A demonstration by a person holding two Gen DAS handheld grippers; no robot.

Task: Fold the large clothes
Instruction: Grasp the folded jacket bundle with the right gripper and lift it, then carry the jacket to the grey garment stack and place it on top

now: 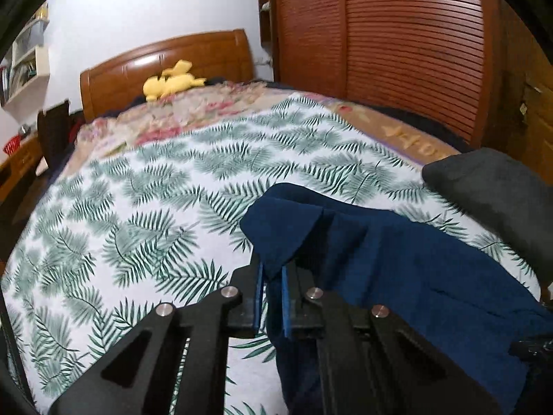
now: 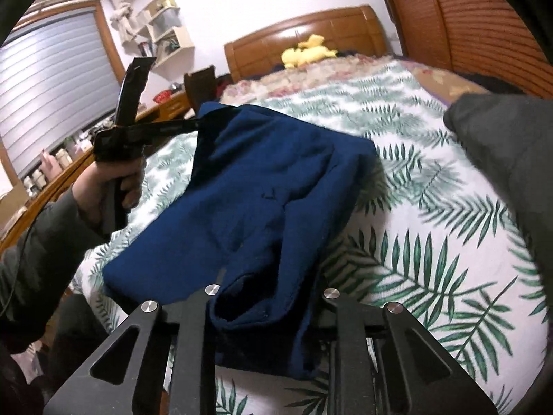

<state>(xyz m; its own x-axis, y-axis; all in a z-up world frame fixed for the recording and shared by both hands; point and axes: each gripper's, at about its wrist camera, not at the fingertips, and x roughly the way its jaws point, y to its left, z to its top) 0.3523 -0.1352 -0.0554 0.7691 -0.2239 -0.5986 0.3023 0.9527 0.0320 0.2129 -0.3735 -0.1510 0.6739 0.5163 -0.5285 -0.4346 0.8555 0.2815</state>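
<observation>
Bed (image 2: pixel 432 214), leaf-print cover, is carrying the work; nothing else is lying near the garment.

Garment (image 2: pixel 269 186): dark blue, large, is sprawling across the near part of the bed, partly lifted at two points and sagging between them. Judging by the drape and soft creases, it is limp, fairly light knit or fleece, not slippery and not fragile. It is likely to stretch and droop unless held at matching corners or hems.

Left gripper (image 1: pixel 273 276): fingers are clenching a corner flap of the garment, which is rising off the bed in the right-wrist view.

Right gripper (image 2: pixel 269 307): a rolled hem or cuff is bunching between the fingers; they appear to be grasping it, though the pads are hidden under cloth.

Best holds: edge seams or corners, taking a full pinch of fabric.
</observation>
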